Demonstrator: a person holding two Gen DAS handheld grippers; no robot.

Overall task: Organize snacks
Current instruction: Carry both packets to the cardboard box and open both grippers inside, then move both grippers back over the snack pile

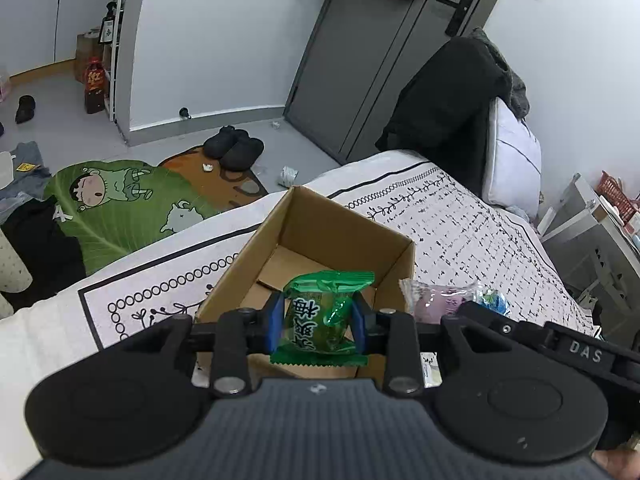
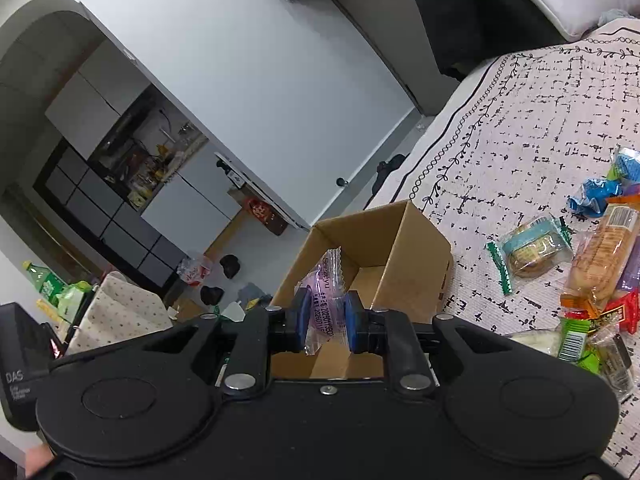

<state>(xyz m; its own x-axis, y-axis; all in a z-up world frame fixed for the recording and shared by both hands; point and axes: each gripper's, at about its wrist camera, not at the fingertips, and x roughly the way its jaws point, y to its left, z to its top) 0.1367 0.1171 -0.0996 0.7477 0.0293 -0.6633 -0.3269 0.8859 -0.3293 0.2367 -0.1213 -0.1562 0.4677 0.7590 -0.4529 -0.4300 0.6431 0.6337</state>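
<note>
My left gripper [image 1: 318,322] clamps a green wrapped snack [image 1: 326,312] and my right gripper [image 2: 325,322] pinches a purple snack packet [image 2: 324,300], both held above the open cardboard box [image 1: 256,248] on the patterned bedspread [image 1: 480,232].

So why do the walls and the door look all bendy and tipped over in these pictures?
Left wrist view: the fisheye lens curves the door and wall edges, while the green snack in the left gripper stays sharp. Right wrist view: the camera is tilted, so the room leans; the purple snack in the right gripper and the cardboard box look clear, with even light.
</note>
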